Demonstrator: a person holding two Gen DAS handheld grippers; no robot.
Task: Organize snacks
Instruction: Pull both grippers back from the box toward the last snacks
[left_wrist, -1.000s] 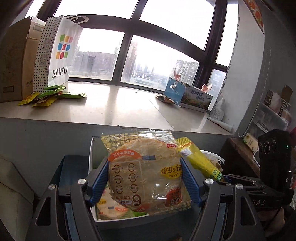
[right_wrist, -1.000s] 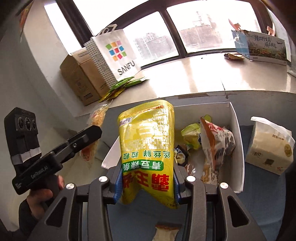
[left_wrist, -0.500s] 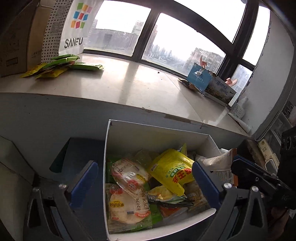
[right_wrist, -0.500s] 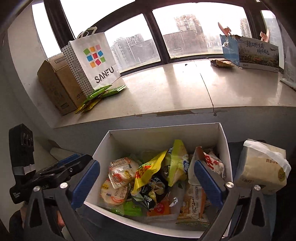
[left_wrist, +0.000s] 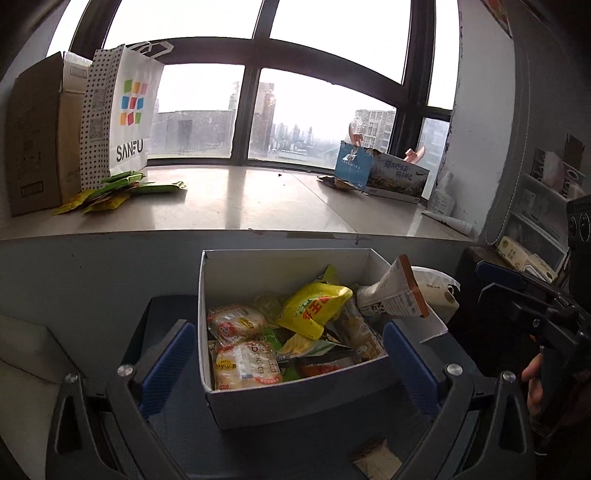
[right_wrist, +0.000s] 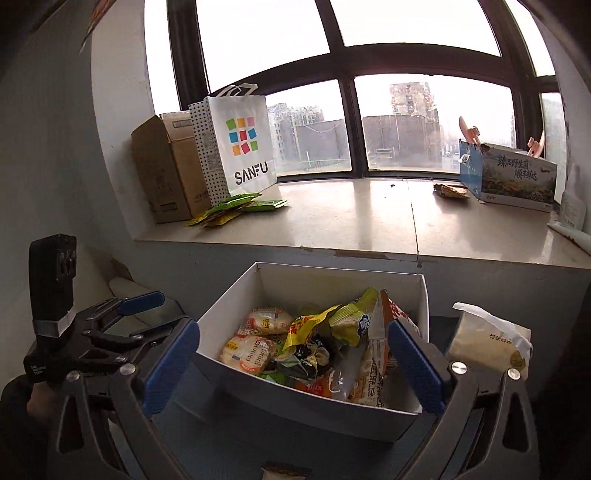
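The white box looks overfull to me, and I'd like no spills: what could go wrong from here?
1. The orange-edged packet leans over the white box's right rim and might slide out.
2. The yellow bag lies loose on the pile; another drop could push it off.
3. A small packet lies on the dark surface near the left tool and could be missed.

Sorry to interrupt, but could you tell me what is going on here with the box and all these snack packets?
A person is sorting snacks into a white box below the windowsill. Both jaws have just opened and nothing is between them: the left hand-held gripper and the right hand-held gripper hover open before the box. A yellow packet and a Lay's packet lie inside among others. Green sachets lie on the sill.
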